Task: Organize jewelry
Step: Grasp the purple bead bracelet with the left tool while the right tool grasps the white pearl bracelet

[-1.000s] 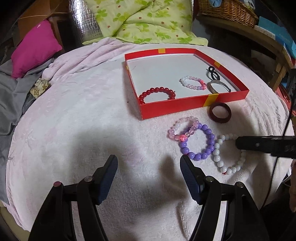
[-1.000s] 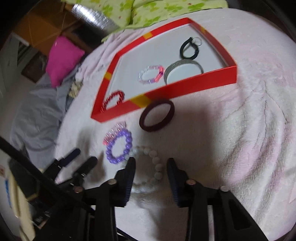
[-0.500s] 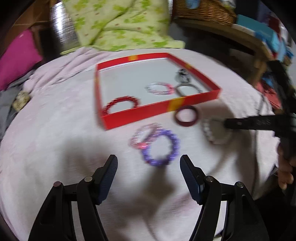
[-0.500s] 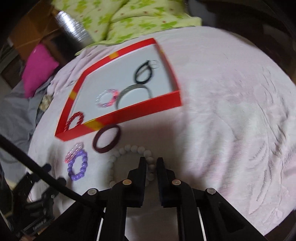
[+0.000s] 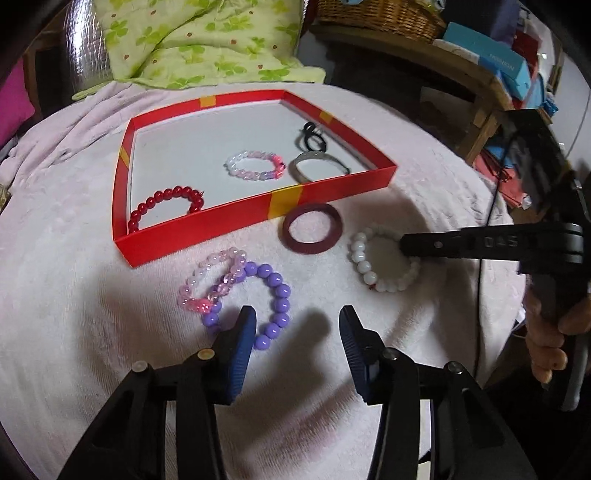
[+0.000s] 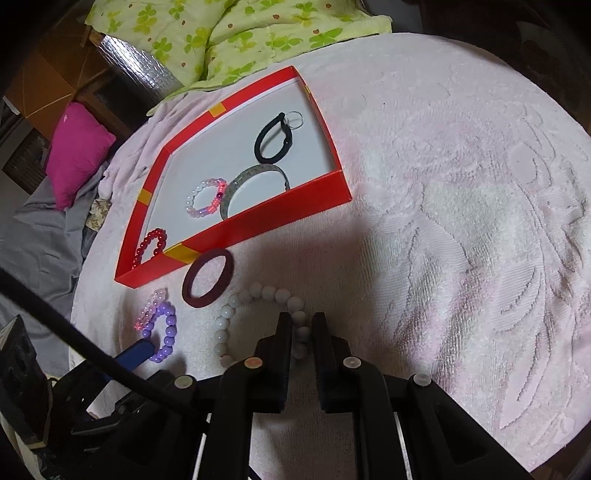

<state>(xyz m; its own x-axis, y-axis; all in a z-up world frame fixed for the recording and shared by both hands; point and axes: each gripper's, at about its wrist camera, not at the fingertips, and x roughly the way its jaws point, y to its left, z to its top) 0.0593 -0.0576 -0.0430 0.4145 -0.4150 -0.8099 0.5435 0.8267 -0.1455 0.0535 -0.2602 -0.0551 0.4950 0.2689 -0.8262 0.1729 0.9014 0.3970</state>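
Note:
A red tray point(image 5: 207, 236) point(image 6: 258, 225) holds a red bead bracelet point(image 5: 166, 201), a pink-white bracelet point(image 5: 255, 166), a silver bangle point(image 5: 317, 162) and a black band point(image 5: 314, 138). In front of it on the pink towel lie a dark red ring point(image 5: 312, 232) point(image 6: 208, 277), a pink bracelet point(image 5: 212, 280), a purple bracelet point(image 5: 269, 306) point(image 6: 162, 332) and a white bead bracelet point(image 5: 369, 266) point(image 6: 258, 314). My right gripper point(image 6: 301, 325) point(image 5: 406, 243) is shut on the white bracelet's near side. My left gripper point(image 5: 295, 325) is open, its left finger over the purple bracelet.
A green patterned quilt point(image 5: 199, 44) lies behind the tray. A magenta cushion point(image 6: 77, 155) and grey cloth point(image 6: 33, 236) are at the left. A wooden shelf with a basket point(image 5: 380, 14) and boxes point(image 5: 491, 55) stands at the back right.
My right gripper has closed from open onto the white bead bracelet. My left gripper has moved right and toward the purple bracelet, staying open.

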